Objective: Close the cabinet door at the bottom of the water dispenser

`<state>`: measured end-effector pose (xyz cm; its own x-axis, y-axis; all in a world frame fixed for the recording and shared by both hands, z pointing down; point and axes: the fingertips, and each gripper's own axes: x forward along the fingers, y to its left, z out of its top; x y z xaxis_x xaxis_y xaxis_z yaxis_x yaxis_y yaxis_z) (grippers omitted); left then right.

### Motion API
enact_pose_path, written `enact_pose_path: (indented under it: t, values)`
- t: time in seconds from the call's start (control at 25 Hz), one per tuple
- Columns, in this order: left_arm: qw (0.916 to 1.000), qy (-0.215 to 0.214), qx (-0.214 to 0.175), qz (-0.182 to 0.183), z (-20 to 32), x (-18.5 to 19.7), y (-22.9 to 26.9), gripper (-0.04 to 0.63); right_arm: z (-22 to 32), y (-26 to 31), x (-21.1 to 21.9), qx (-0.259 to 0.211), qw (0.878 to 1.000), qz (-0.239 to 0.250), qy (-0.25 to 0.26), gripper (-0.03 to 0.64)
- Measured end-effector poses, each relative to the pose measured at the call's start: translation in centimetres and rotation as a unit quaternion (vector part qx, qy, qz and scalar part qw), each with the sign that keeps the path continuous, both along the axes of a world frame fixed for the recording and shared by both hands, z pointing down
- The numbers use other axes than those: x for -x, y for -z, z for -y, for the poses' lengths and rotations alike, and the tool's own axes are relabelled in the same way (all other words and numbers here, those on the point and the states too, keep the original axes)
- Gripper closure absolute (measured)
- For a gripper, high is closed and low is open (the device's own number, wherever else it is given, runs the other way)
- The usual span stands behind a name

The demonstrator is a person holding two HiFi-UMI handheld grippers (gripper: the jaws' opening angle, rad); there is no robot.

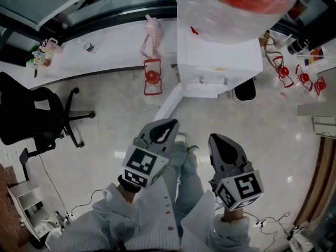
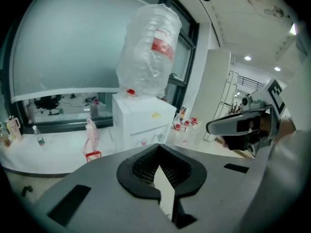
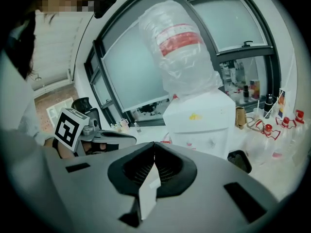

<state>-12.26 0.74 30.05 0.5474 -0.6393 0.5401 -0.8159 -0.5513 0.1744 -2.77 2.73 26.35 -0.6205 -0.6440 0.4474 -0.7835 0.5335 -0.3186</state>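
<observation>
- Head view: looked steeply down from above both hands, with the left gripper [image 1: 160,130] and right gripper [image 1: 223,146] close below.
- Left gripper view and right gripper view: each looked along its own jaws, slightly upward, and caught the other gripper at its edge.
- All three views shared the water dispenser [image 1: 218,62], which stood near.

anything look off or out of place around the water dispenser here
Yes: the cabinet door at the bottom of the water dispenser hangs open, swung out from the unit's left side in the head view. No spill shows.
</observation>
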Motion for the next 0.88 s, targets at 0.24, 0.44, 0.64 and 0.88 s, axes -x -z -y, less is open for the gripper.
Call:
enact_pose_path:
  t: [0.24, 0.44, 0.64, 0.88]
  values:
    - [0.9992, 0.032, 0.013, 0.018, 0.5, 2.9, -6.5, 0.584, 0.6, -5.9, 1.3, 0.019, 1.000, 0.001, 0.008, 0.603]
    - [0.9974, 0.052, 0.041, 0.030, 0.2, 5.1, -13.2, 0.584, 0.8, -10.9, 2.5, 0.032, 0.999, -0.006, 0.011, 0.603]
    - [0.9950, 0.058, 0.072, 0.037, -0.4, 6.3, -20.0, 0.584, 0.6, -16.0, 4.1, 0.048, 0.999, -0.012, 0.021, 0.603]
    - [0.9928, 0.073, 0.085, 0.042, 0.5, 7.8, -26.7, 0.584, 1.0, -21.3, 6.2, 0.063, 0.997, -0.012, 0.042, 0.603]
